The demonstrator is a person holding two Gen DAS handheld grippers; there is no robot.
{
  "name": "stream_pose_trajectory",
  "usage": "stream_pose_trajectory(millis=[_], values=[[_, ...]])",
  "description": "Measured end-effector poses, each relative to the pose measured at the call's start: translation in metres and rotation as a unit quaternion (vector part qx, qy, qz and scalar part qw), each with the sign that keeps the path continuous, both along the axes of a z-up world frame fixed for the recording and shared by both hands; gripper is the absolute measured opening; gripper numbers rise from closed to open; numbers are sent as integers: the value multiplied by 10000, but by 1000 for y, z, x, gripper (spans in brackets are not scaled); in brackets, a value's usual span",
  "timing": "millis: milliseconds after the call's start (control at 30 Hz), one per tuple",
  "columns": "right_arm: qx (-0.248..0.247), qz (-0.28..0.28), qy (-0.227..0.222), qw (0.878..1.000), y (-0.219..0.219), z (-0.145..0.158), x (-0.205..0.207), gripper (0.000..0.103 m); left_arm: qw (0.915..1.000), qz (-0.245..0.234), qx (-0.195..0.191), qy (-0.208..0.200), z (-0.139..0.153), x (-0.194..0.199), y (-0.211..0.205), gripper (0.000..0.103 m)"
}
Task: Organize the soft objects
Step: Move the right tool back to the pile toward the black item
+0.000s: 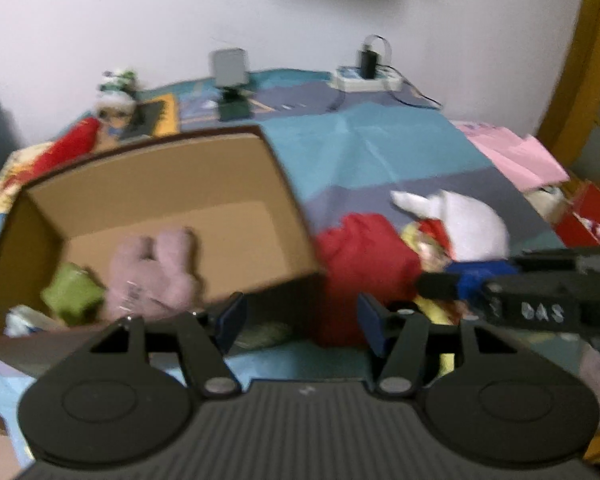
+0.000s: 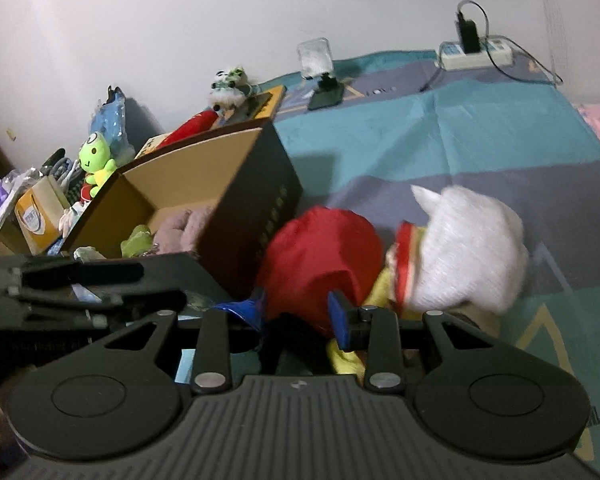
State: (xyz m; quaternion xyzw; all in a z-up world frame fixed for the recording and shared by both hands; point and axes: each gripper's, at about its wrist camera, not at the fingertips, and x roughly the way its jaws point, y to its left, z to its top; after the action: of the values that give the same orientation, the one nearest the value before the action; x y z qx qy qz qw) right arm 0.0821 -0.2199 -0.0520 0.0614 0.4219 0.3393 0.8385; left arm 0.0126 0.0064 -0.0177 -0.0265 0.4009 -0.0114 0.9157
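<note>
An open cardboard box (image 1: 168, 184) sits on the bed and holds a pink plush (image 1: 156, 272) and a green plush (image 1: 72, 292). It also shows in the right wrist view (image 2: 188, 168). A doll with a red cape (image 2: 324, 256), white hat (image 2: 468, 248) and yellow body lies right of the box; it also shows in the left wrist view (image 1: 364, 260). My right gripper (image 2: 300, 316) has its fingers around the red cape. My left gripper (image 1: 300, 320) is open and empty, at the box's near right corner.
A patterned blue bedspread (image 1: 360, 148) covers the bed. A power strip with charger (image 2: 472, 52), a phone stand (image 2: 320, 76) and a small plush (image 2: 228, 84) stand along the wall. A green frog plush (image 2: 96, 160) and clutter lie left of the box. Pink cloth (image 1: 512, 152) lies at right.
</note>
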Motion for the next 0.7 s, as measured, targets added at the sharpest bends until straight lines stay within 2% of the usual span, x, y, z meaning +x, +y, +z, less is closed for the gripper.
stream_pose_trajectory(millis=[133, 267, 367, 467, 533, 633, 700], values=[[174, -124, 105, 9997, -14, -2, 7, 17, 9988, -443, -192, 80, -17, 1, -23, 61], [294, -84, 123, 9995, -15, -5, 23, 17, 9970, -712, -221, 229, -38, 13, -45, 62], [234, 4, 52, 9997, -5, -10, 37, 17, 9968, -628, -201, 447, -59, 28, -49, 62], [170, 37, 109, 9998, 2, -14, 49, 17, 9944, -572, -630, 623, -68, 36, -40, 62], [284, 278, 265, 9989, 1, -14, 52, 17, 9927, -557, -887, 607, -67, 36, -33, 63], [290, 795, 547, 9949, 0, -16, 49, 17, 9914, -672, -910, 666, -70, 32, -29, 63], [171, 1051, 643, 9922, 1, -20, 41, 17, 9889, -744, -952, 868, -81, 28, -27, 63]])
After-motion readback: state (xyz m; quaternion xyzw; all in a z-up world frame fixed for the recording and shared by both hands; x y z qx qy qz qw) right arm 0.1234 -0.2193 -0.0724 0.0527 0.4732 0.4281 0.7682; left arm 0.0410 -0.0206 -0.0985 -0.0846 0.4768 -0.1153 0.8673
